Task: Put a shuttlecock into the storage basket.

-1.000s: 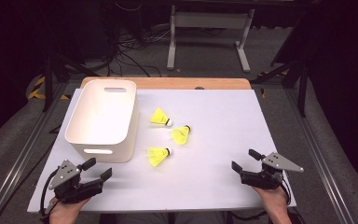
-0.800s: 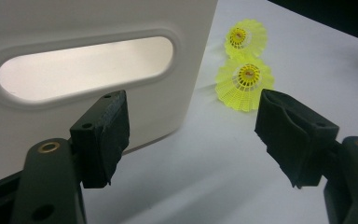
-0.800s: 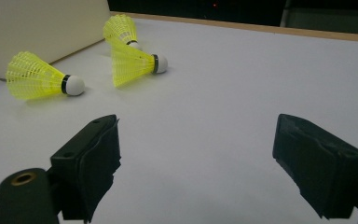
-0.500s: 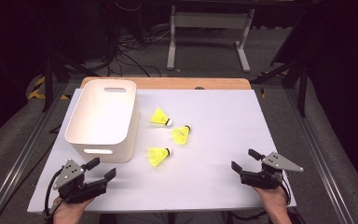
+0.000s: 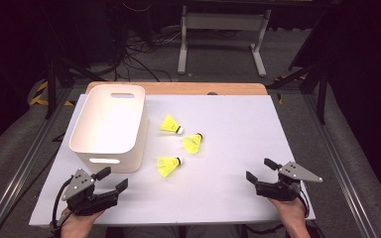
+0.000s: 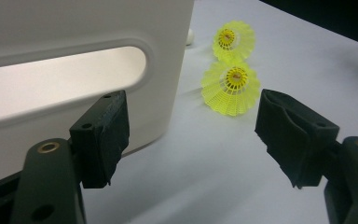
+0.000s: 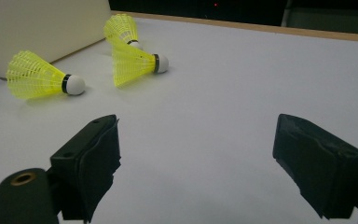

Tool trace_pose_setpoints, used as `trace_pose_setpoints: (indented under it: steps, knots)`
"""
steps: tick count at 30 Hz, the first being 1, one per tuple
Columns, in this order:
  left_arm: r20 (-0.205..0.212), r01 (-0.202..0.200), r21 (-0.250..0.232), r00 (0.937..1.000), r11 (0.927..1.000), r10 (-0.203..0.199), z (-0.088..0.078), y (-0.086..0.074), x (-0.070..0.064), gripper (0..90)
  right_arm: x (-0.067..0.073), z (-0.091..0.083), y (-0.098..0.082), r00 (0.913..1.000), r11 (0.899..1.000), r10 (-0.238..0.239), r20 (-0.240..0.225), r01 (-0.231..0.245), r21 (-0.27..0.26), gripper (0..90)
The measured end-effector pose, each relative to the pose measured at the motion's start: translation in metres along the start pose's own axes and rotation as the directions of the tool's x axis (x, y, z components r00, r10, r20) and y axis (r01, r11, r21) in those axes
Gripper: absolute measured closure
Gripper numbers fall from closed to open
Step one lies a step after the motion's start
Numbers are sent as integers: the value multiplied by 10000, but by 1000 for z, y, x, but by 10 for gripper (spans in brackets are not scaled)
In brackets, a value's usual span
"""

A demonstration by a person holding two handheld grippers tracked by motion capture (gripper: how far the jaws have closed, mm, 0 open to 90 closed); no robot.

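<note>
Three yellow shuttlecocks lie on the white table sheet to the right of a white bin (image 5: 124, 157): a far one (image 5: 169, 124), a middle one (image 5: 192, 143) and a near one (image 5: 167, 165). My left gripper (image 5: 113, 178) is open at the front left, just in front of the bin, with nothing between its jaws. In the left gripper view the left gripper (image 6: 196, 140) looks past the bin's handle slot (image 6: 74, 70) at the nearest shuttlecock (image 6: 230, 88). My right gripper (image 5: 259, 169) is open and holds nothing at the front right. In the right gripper view the right gripper (image 7: 196, 158) faces the shuttlecocks (image 7: 39, 77).
The white sheet (image 5: 228, 114) covers a wooden tabletop whose far edge (image 5: 188, 88) shows as a brown strip. Metal rails run along both sides of the table. A grey stand and cables sit on the floor behind it.
My left gripper has shifted slightly near the front edge. The right gripper, the bin and the shuttlecocks have not moved.
</note>
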State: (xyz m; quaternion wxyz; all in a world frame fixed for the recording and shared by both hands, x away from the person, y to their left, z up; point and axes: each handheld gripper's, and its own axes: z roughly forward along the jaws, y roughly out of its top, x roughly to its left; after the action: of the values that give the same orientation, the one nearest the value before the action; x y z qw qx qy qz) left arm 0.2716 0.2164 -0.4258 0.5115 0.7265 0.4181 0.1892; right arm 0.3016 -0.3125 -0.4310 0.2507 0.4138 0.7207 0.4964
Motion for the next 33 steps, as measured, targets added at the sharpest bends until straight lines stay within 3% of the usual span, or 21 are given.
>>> trace_pose_setpoints:
  steps: [33]
  knots:
    - [487, -337, 99, 9983, 9994, 332, 19, 9, -22, 267, 0, 0, 0, 10000, 10000, 12, -40, -12, 6, 151]
